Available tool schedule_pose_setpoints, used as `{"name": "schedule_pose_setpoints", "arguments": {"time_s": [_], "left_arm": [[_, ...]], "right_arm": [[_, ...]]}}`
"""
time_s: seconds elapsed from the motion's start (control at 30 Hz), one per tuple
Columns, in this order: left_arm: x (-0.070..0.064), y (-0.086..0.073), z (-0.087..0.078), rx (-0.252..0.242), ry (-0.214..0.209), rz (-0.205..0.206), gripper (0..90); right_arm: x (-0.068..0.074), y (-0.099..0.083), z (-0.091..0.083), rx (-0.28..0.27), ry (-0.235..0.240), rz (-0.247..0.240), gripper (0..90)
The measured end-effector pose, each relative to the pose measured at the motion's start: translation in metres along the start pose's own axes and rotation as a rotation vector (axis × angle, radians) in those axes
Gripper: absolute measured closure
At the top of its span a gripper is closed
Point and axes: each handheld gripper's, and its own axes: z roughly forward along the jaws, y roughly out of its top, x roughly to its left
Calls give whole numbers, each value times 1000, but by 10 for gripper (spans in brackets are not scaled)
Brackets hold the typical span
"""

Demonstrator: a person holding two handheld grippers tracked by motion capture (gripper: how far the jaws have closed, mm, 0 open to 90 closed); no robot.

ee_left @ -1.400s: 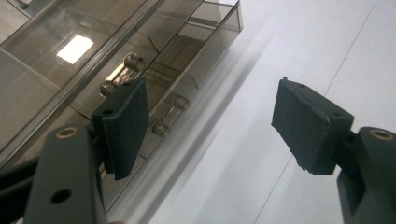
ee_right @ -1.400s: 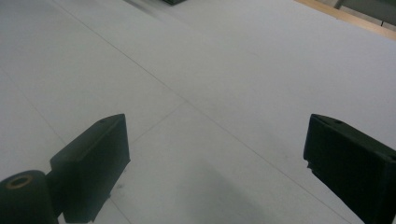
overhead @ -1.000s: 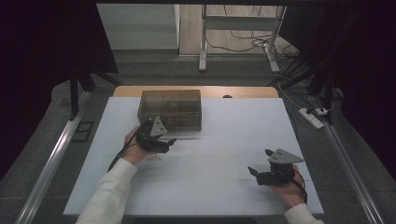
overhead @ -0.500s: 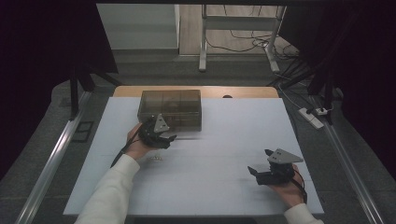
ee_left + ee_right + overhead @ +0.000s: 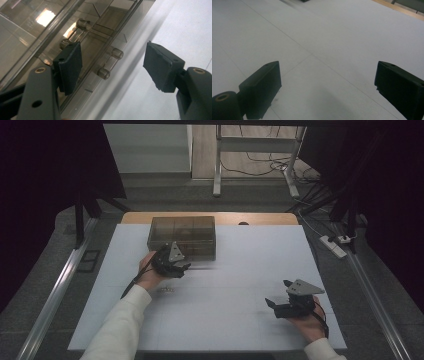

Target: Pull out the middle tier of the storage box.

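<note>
We find no brand, label or writing we can read anywhere. We count one smoky transparent box on the white bench, set toward the far edge, left of the middle. Its lid is down and dividers inside split it into compartments; we cannot count those reliably. In the left gripper view the box's front edge carries four small clear round pegs, two near the left pad and two in the gap between the pads. We hold two tongs. The left tongs sit just at the box's near front edge, spread wide with nothing between them; whether they touch the box we cannot tell. A few small pale bits lie on the bench near our left wrist, too small to identify. The right tongs rest well apart from the box, at the near right of the bench, also spread wide and holding nothing
</note>
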Motion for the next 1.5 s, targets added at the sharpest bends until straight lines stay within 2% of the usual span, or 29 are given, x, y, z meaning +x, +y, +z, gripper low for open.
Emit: {"name": "schedule_pose_setpoints", "arguments": {"time_s": [0.3, 0.5, 0.8, 0.93, 0.97, 1.5], "left_arm": [[-3, 1, 5, 8, 10, 23, 340], [-6, 1, 12, 34, 43, 62, 400], [-6, -1, 16, 51, 77, 70, 433], [-4, -2, 16, 46, 91, 55, 481], [-4, -2, 16, 46, 100, 65, 507], [-6, -2, 13, 47, 97, 99, 538]], "right_arm": [[0, 0, 0, 3, -1, 0, 68], [1, 0, 0, 3, -3, -2, 68], [0, 0, 0, 2, -5, -2, 68], [1, 0, 0, 2, -5, -2, 68], [0, 0, 0, 3, -8, -2, 68], [0, 0, -1, 2, -1, 3, 68]]}}
